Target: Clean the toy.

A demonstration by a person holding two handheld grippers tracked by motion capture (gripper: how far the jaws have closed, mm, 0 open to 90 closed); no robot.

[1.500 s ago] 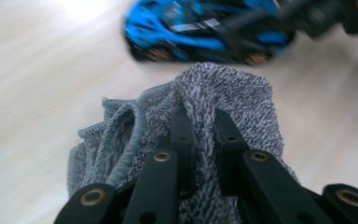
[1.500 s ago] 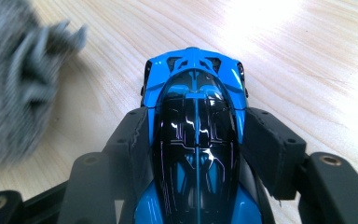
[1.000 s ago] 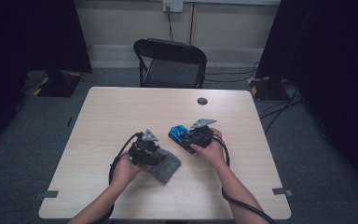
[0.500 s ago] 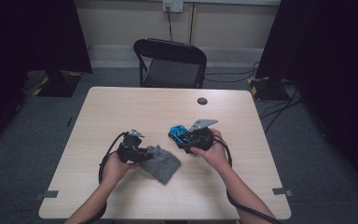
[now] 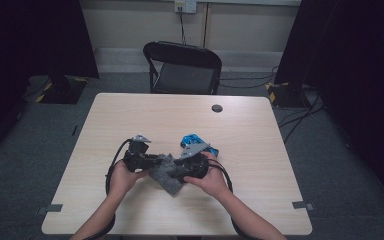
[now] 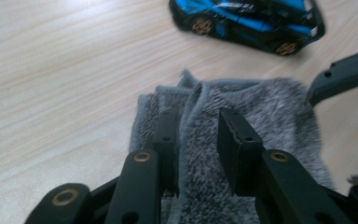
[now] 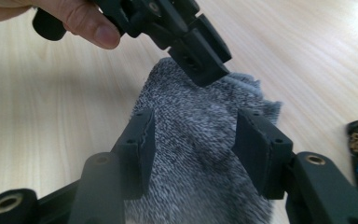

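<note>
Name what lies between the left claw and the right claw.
The grey cloth lies between the left claw and right claw, as the high view shows.

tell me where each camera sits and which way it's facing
High view: fixed above the person's side, looking forward and down on the table; both forearms, left gripper and right gripper show.
Left gripper view: rides the left gripper, looking along its open jaws over the grey cloth toward the blue toy car.
Right gripper view: rides the right gripper, open jaws over the cloth; a thumb shows.
All three views share the cloth.
</note>
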